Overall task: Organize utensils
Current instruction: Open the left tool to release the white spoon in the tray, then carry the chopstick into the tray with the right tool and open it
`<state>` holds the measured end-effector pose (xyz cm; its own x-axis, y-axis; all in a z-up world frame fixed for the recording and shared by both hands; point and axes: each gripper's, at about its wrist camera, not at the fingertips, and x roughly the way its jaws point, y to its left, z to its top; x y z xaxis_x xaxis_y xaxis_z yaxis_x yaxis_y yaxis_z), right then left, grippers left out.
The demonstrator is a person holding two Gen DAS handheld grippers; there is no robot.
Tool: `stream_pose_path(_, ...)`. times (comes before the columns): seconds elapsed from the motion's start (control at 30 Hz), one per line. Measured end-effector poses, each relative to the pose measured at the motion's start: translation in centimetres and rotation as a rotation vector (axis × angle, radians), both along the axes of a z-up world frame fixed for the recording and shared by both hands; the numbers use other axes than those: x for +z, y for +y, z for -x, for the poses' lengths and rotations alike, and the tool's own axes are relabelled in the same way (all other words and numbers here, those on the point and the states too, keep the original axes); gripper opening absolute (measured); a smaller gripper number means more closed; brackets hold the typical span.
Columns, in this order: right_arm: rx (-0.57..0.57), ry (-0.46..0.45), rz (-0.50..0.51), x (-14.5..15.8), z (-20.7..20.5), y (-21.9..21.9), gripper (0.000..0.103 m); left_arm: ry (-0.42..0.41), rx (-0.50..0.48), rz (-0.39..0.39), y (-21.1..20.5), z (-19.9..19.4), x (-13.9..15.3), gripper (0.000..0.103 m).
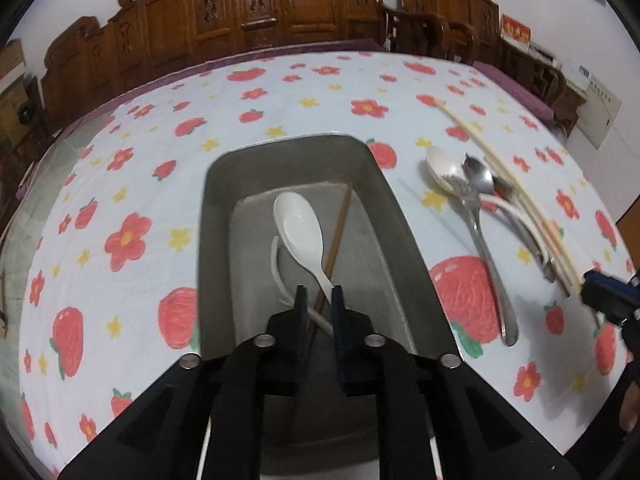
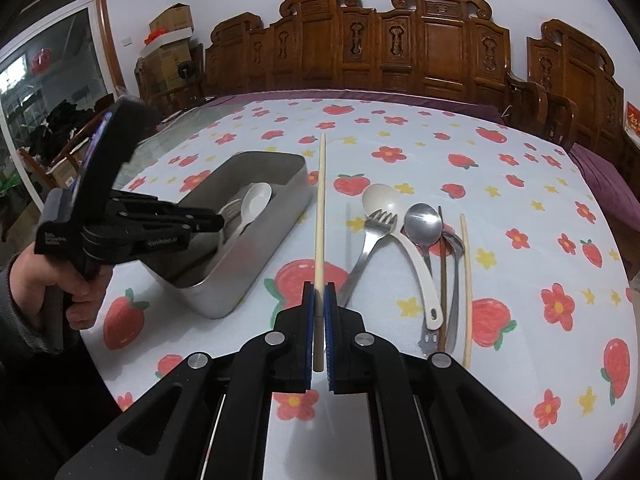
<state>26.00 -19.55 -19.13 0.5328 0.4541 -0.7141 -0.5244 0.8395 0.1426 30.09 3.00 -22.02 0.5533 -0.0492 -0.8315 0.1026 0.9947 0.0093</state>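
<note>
A metal box (image 1: 380, 200) (image 2: 280, 196) stands on the flowered cloth. My left gripper (image 1: 319, 294) (image 2: 218, 220) is over the box with its jaws around the handle of a white spoon (image 1: 298, 222) (image 2: 256, 198). A brown chopstick (image 1: 340, 228) and a white fork (image 2: 232, 210) lie in the box. My right gripper (image 2: 319, 294) is shut on a pale chopstick (image 2: 320, 208) that points away, right of the box. On the cloth to the right lie a cream spoon (image 2: 384, 200), a metal fork (image 2: 368, 240), a metal spoon (image 2: 422, 220), a dark chopstick (image 2: 442, 280) and another pale chopstick (image 2: 466, 280).
The cloth-covered table (image 2: 520, 208) reaches to carved wooden chairs (image 2: 400, 40) at the back. Cardboard boxes (image 2: 172, 28) are stacked at the back left by a glass door. The loose utensils also show in the left wrist view (image 1: 480, 208).
</note>
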Motion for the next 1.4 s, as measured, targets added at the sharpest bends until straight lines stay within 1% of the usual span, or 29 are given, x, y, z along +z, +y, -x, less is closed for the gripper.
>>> stream_pose_path(0.1,0.012,0.001,-0.003,0.2,0.4,0.6,0.006,-0.030,0.010,0.006,0.6,0.8,1.2,0.016)
stream_pose_path(0.17,0.021,0.001,-0.007,0.3,0.7,1.0,0.006,-0.054,0.012,-0.001,1.0,1.5,2.0,0.021)
stream_pose_path(0.23,0.029,0.000,-0.010,0.4,0.9,1.4,0.006,-0.073,0.018,-0.002,1.4,2.2,2.6,0.024)
stream_pose_path(0.33,0.039,0.003,-0.018,0.6,1.2,2.0,0.006,-0.087,0.035,0.021,2.3,3.2,3.3,0.029)
stream_pose_path(0.47,0.046,0.011,-0.031,0.8,1.5,2.7,0.006,-0.102,0.058,0.031,3.5,4.3,3.9,0.032)
stream_pose_path(0.5,0.047,0.013,-0.035,0.9,1.5,3.0,0.006,-0.106,0.063,0.030,3.7,4.5,4.0,0.034)
stream_pose_path(0.53,0.047,0.015,-0.037,0.8,1.5,3.1,0.006,-0.110,0.069,0.029,3.9,4.8,4.2,0.043)
stream_pose_path(0.57,0.046,0.017,-0.038,0.9,1.5,3.2,0.006,-0.119,0.075,0.026,4.3,5.0,4.4,0.047)
stream_pose_path(0.7,0.044,0.026,-0.047,1.0,1.4,4.1,0.006,-0.132,0.089,0.027,5.1,5.6,4.8,0.047)
stream_pose_path(0.73,0.044,0.029,-0.048,1.1,1.4,4.3,0.006,-0.133,0.091,0.029,5.3,5.7,4.8,0.049)
stream_pose_path(0.77,0.043,0.032,-0.050,1.1,1.3,4.6,0.006,-0.134,0.094,0.029,5.5,5.7,4.8,0.057)
stream_pose_path(0.87,0.044,0.042,-0.064,1.3,1.2,5.4,0.006,-0.151,0.105,0.033,6.2,5.9,4.8,0.072)
stream_pose_path(0.9,0.045,0.045,-0.067,1.4,1.1,5.7,0.006,-0.153,0.108,0.036,6.4,5.9,4.8,0.075)
stream_pose_path(0.93,0.047,0.048,-0.068,1.4,1.0,6.0,0.006,-0.154,0.113,0.040,6.6,5.9,4.8,0.082)
stream_pose_path(0.97,0.049,0.054,-0.069,1.3,0.9,6.5,0.006,-0.155,0.116,0.043,6.7,5.9,4.7,0.086)
stream_pose_path(1.1,0.044,0.086,-0.076,1.0,0.1,7.9,0.006,-0.158,0.122,0.065,7.5,5.9,4.6,0.087)
stream_pose_path(1.27,0.035,0.123,-0.076,0.3,-1.1,9.7,0.006,-0.171,0.127,0.056,8.1,5.9,4.7,0.087)
stream_pose_path(1.4,0.039,0.148,-0.054,-0.4,-1.8,11.3,0.006,-0.175,0.133,0.060,8.7,5.9,4.9,0.087)
